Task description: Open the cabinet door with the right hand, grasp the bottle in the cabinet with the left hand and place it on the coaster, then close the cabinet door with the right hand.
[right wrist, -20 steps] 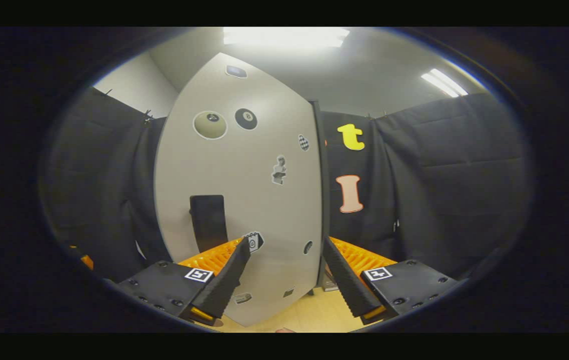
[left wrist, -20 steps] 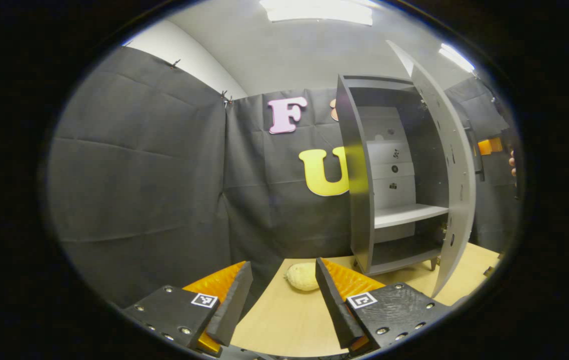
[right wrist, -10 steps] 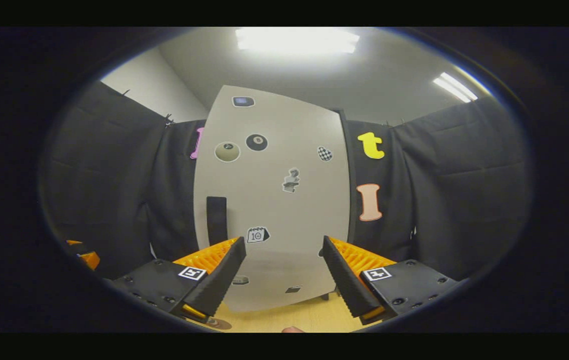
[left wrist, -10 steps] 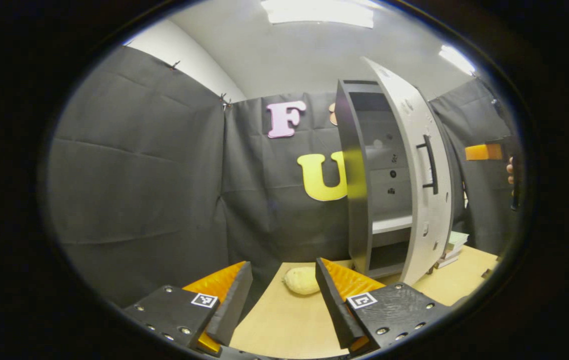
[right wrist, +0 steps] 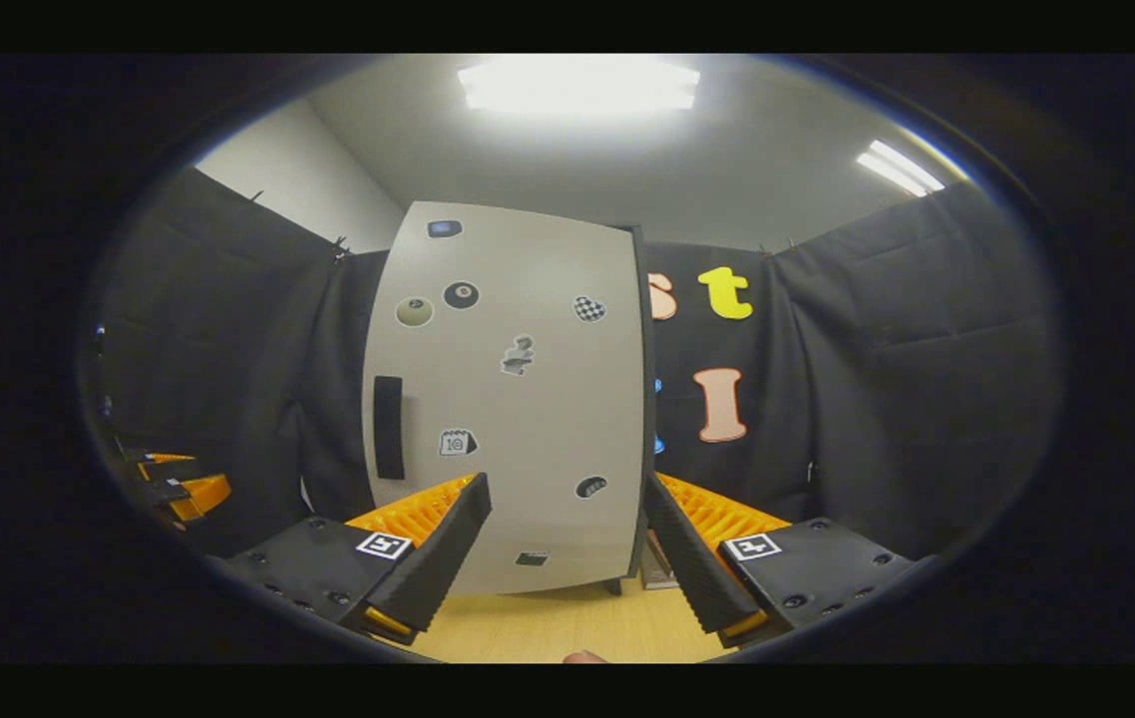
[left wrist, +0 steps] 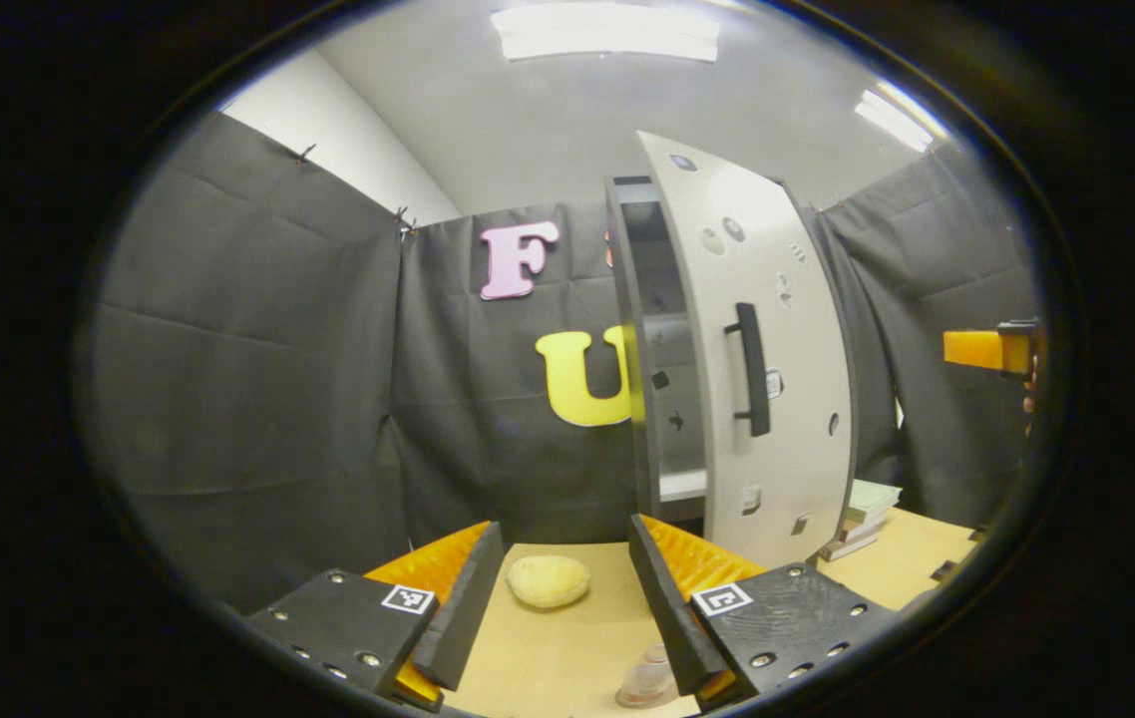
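Note:
The grey cabinet (left wrist: 639,329) stands on the wooden table, its pale door (left wrist: 787,439) swung most of the way shut, leaving a narrow gap on the left that shows a shelf. The door carries a dark bar handle (left wrist: 752,369) and stickers. A small clear bottle (left wrist: 645,681) stands on the table at the bottom edge, just beside my left gripper (left wrist: 558,598), which is open and holds nothing. In the right gripper view the door (right wrist: 518,399) faces me with its handle (right wrist: 388,427) on the left; my right gripper (right wrist: 567,548) is open, a short way off it.
A pale potato-shaped object (left wrist: 548,580) lies on the table (left wrist: 567,648) ahead of the left gripper. A stack of books (left wrist: 862,504) sits to the right of the cabinet. The right gripper (left wrist: 991,349) shows far right, the left gripper (right wrist: 179,489) far left.
The cabinet door has swung from wide open to nearly shut. The right gripper has drawn back from the door. The left gripper view has shifted, bringing the bottle into sight at the bottom.

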Motion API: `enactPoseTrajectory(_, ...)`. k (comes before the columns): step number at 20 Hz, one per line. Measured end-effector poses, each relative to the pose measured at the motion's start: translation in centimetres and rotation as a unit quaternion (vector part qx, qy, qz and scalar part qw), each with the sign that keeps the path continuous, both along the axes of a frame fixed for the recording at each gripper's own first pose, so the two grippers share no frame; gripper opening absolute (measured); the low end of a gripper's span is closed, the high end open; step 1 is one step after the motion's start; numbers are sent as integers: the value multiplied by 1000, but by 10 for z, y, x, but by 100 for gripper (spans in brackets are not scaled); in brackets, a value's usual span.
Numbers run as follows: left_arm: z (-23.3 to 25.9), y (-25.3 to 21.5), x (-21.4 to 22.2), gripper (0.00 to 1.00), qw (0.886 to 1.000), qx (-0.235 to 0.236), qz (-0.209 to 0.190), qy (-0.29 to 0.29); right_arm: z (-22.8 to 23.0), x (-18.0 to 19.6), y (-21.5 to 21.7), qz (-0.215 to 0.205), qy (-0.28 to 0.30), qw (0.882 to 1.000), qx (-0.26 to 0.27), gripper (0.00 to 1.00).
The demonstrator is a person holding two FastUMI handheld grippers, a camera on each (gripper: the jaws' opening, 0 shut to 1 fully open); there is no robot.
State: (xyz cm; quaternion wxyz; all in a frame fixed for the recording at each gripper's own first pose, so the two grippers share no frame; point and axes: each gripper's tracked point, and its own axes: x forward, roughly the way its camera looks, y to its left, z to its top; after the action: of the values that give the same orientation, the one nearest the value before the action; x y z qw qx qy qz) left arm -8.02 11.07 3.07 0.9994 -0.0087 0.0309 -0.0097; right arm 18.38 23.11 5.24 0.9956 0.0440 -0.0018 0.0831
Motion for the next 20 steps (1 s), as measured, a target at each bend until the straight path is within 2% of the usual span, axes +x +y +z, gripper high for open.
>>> enactPoseTrajectory(10,22,-79,-10,76,1000,14,-11,-9,-33,-9,-72,-11,6,1000,12,96)
enactPoseTrajectory(20,11,-95,-6,76,1000,11,5,-1,-52,-4,-83,-2,7,1000,-8,94)
